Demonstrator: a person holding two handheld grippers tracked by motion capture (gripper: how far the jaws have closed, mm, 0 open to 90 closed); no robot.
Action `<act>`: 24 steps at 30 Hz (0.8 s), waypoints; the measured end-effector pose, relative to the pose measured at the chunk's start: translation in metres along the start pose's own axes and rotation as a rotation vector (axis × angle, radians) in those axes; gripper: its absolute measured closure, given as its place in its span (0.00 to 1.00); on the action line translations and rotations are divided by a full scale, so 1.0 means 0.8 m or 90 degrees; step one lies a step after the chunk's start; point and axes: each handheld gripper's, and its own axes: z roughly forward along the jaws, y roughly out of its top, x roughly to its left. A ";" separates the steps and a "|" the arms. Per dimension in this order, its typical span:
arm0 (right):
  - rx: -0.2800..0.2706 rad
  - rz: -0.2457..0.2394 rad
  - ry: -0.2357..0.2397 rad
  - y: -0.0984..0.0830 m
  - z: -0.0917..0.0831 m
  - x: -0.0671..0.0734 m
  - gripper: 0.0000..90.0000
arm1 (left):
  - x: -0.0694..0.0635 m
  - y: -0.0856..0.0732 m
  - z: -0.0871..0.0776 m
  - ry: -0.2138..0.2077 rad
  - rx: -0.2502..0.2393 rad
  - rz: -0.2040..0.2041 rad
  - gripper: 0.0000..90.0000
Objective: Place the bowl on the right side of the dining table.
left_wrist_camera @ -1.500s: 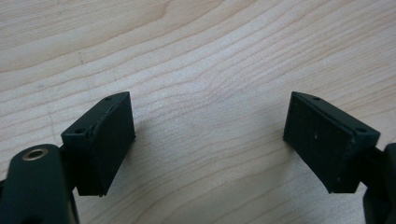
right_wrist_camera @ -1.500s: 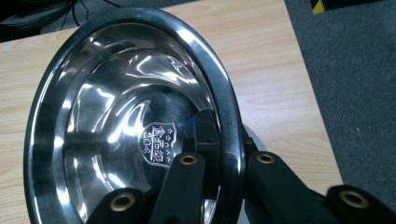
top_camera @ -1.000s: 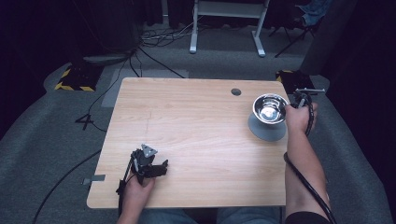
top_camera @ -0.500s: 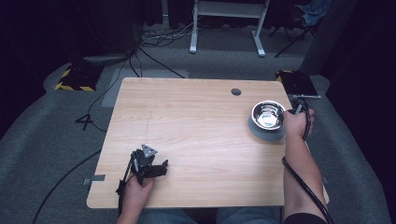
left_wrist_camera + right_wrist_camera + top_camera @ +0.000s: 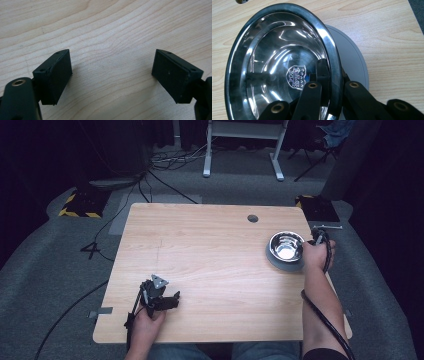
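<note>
a: where's the bowl [image 5: 286,246]?

b: near the table's [image 5: 210,250] right edge, about halfway up it, sitting on a grey disc [image 5: 278,263] that sticks out past the rim on the near side. in the right gripper view the bowl [image 5: 279,62] is shiny steel with a stamped mark on its bottom, and the disc [image 5: 353,55] shows as a pale crescent beyond the rim.

a: and the right gripper [image 5: 316,240]?

b: clamped on the bowl's rim at its right side. in its own view the right gripper [image 5: 332,82] has one jaw inside the bowl and the other outside, with the rim pinched tight between them.

a: is the bowl flat on the disc?

b: can't tell for sure. from above it sits over the disc, centred a little toward the far side.

a: left gripper [image 5: 161,296]?

b: down at the near left part of the table, well apart from the bowl, held in the person's left hand [image 5: 145,325]. in its view the left gripper [image 5: 112,75] has its jaws spread wide, with bare wood between them and nothing in its grasp.

a: anything else on the table?

b: a round hole [image 5: 253,218] near the far edge, up and left of the bowl.
</note>
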 end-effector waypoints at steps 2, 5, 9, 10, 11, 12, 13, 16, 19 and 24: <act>-0.001 0.003 0.002 0.000 0.000 -0.001 0.98 | 0.000 0.000 0.000 0.000 0.000 0.000 0.18; 0.003 0.012 0.002 -0.001 -0.001 -0.002 0.98 | 0.000 0.000 0.000 0.000 0.000 0.000 0.18; 0.003 0.013 0.004 -0.003 0.001 -0.005 0.96 | 0.000 0.000 0.000 0.000 0.000 0.000 0.18; 0.004 0.014 0.002 -0.004 0.001 -0.006 0.96 | 0.000 0.000 0.000 0.000 0.000 0.000 0.18; 0.004 0.014 0.002 -0.004 0.001 -0.006 0.96 | 0.000 0.000 0.000 0.000 0.000 0.000 0.18; 0.006 0.018 0.002 -0.004 0.002 -0.007 0.96 | 0.000 0.000 0.000 0.000 0.000 0.000 0.18; 0.009 0.017 0.002 -0.006 0.002 -0.009 0.95 | 0.000 0.000 0.000 0.000 0.000 0.000 0.18; 0.009 0.015 -0.001 -0.007 0.003 -0.010 0.92 | 0.000 0.000 0.000 -0.001 0.000 0.000 0.18; 0.000 0.012 -0.006 -0.009 0.005 -0.014 0.78 | 0.000 0.000 0.000 0.002 0.000 0.003 0.18; -0.007 0.026 -0.012 -0.008 0.002 -0.022 0.65 | 0.000 0.000 0.000 0.002 0.000 0.003 0.18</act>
